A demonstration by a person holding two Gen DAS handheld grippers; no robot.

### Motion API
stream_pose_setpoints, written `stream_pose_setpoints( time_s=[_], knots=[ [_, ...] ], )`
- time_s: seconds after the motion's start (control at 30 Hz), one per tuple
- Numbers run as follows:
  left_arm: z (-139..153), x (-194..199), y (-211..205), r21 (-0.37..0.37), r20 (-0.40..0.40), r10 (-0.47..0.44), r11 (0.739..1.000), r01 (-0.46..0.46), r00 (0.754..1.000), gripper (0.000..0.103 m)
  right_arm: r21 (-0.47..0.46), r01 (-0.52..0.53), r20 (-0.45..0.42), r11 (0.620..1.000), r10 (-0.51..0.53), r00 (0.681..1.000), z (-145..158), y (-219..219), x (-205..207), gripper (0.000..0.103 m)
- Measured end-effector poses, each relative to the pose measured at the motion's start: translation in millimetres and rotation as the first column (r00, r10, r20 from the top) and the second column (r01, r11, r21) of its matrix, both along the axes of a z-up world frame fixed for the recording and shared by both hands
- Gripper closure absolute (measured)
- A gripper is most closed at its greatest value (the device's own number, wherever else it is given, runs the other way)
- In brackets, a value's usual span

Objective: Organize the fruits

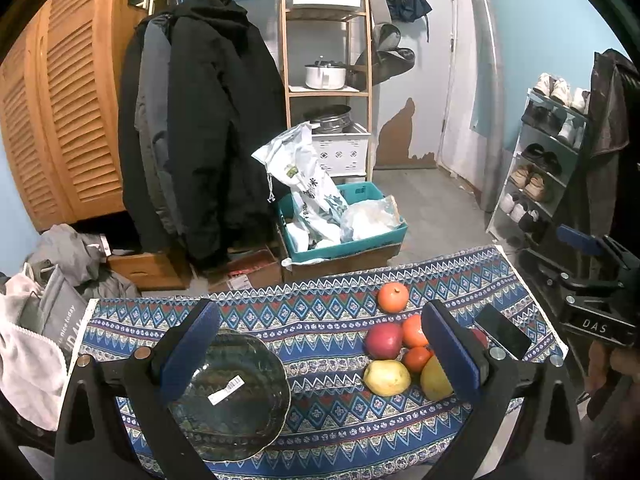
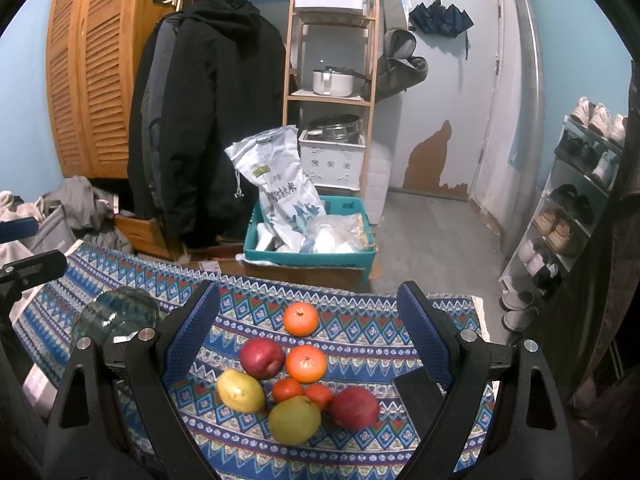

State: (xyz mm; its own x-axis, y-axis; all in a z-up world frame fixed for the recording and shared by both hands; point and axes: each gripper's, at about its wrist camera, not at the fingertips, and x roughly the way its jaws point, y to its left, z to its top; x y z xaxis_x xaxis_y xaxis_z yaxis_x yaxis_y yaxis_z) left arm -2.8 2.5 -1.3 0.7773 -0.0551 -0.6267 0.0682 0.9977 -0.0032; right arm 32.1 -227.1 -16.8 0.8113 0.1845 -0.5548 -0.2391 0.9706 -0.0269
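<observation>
Left claw [image 1: 320, 344] hangs with fingers apart and empty; the glass plate [image 1: 256, 420] lies under its left finger, the fruit pile [image 1: 400, 356] by its right finger.

Right claw [image 2: 308, 328], also apart and empty, frames the pile [image 2: 296, 380]. No fruit seems moved yet; next, I think, it must descend around one fruit.

Left wrist view looks down and forward from close above the bench [image 1: 328, 320], over the glass plate [image 1: 240, 396]. Right wrist view sits further right, above the fruit pile [image 2: 296, 380]. Both face the wooden shelf [image 2: 332, 80] and share the fruit.
</observation>
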Motion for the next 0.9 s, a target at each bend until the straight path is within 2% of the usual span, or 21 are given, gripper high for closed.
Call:
stream_pose_setpoints(
  time_s=[0.9],
  knots=[
    [2.7,-0.5,-4.4,-0.002,-0.003,-0.005,1.000,0.005,1.000,0.001,-0.002,-0.001,-0.004,1.000,0.001,1.000,-1.4,3.1,-1.1,0.015]
  ],
)
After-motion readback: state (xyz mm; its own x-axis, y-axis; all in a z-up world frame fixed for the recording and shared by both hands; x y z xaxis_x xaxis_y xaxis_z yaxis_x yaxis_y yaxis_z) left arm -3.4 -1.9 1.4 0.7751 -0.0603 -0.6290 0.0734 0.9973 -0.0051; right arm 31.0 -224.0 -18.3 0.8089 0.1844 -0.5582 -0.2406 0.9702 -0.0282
